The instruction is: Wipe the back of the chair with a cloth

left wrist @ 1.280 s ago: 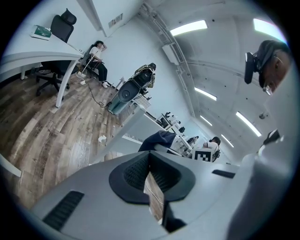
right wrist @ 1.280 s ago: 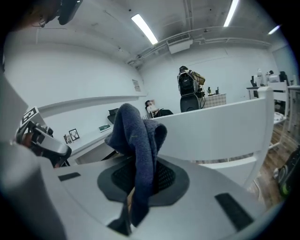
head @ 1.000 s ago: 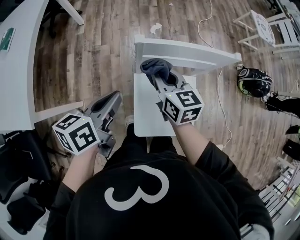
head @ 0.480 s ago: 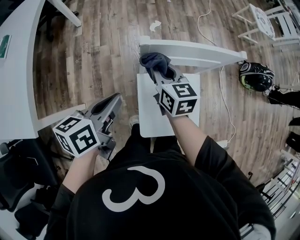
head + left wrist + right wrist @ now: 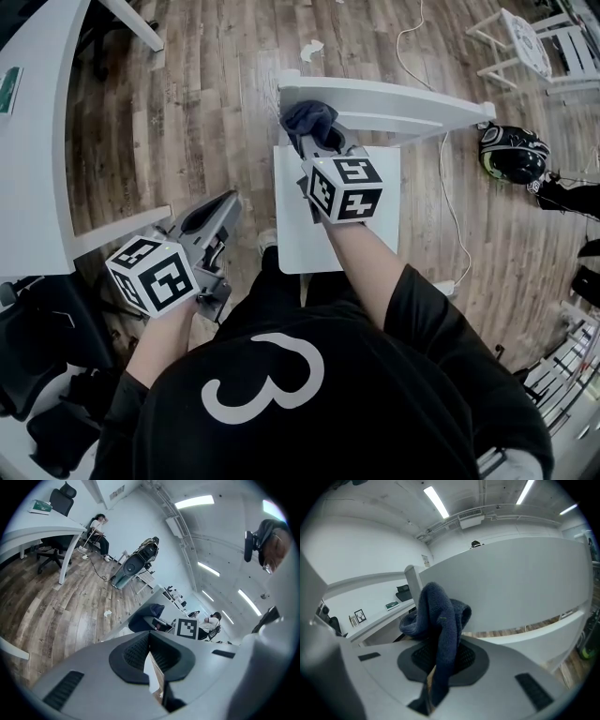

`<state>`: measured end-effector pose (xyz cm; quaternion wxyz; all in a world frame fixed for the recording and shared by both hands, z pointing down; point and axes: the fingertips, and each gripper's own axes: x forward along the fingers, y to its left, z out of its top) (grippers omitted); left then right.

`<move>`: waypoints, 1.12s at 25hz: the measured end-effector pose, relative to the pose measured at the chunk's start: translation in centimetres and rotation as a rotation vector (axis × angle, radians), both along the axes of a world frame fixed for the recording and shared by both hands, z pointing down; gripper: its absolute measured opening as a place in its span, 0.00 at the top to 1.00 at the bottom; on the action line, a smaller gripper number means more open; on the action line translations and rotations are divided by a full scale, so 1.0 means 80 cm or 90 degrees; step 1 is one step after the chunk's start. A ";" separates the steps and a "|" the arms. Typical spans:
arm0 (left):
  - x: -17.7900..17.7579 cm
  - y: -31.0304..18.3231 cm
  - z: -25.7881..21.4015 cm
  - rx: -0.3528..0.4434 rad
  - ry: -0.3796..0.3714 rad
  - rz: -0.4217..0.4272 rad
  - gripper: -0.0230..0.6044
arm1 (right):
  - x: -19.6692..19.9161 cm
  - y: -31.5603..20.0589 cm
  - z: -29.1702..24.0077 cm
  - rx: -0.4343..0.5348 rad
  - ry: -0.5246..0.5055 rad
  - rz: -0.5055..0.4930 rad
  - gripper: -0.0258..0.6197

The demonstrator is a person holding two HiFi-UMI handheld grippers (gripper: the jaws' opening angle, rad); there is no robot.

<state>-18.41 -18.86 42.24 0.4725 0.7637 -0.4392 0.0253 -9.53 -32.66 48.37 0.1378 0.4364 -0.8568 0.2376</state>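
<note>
A: So, what is the left gripper (image 5: 225, 202) doing?
B: It hangs at the near left, beside the chair seat (image 5: 292, 234), with its jaws pressed together on nothing.
A: And the right gripper (image 5: 321, 142)?
B: It pinches the dark blue cloth (image 5: 309, 117). The cloth touches the left end of the white chair back (image 5: 403, 101).

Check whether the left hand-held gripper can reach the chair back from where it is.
Probably yes: only open floor lies between the left hand-held gripper and the chair back. The right hand-held gripper holds the cloth at its left end, so that end is taken.
</note>
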 end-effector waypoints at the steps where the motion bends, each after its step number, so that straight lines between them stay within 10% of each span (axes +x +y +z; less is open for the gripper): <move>1: 0.001 0.001 0.000 -0.002 -0.001 -0.003 0.94 | 0.000 0.000 0.000 -0.001 -0.001 -0.002 0.88; 28: 0.130 0.025 0.014 -0.025 0.006 0.005 0.94 | 0.176 -0.026 0.003 0.020 0.032 0.031 0.88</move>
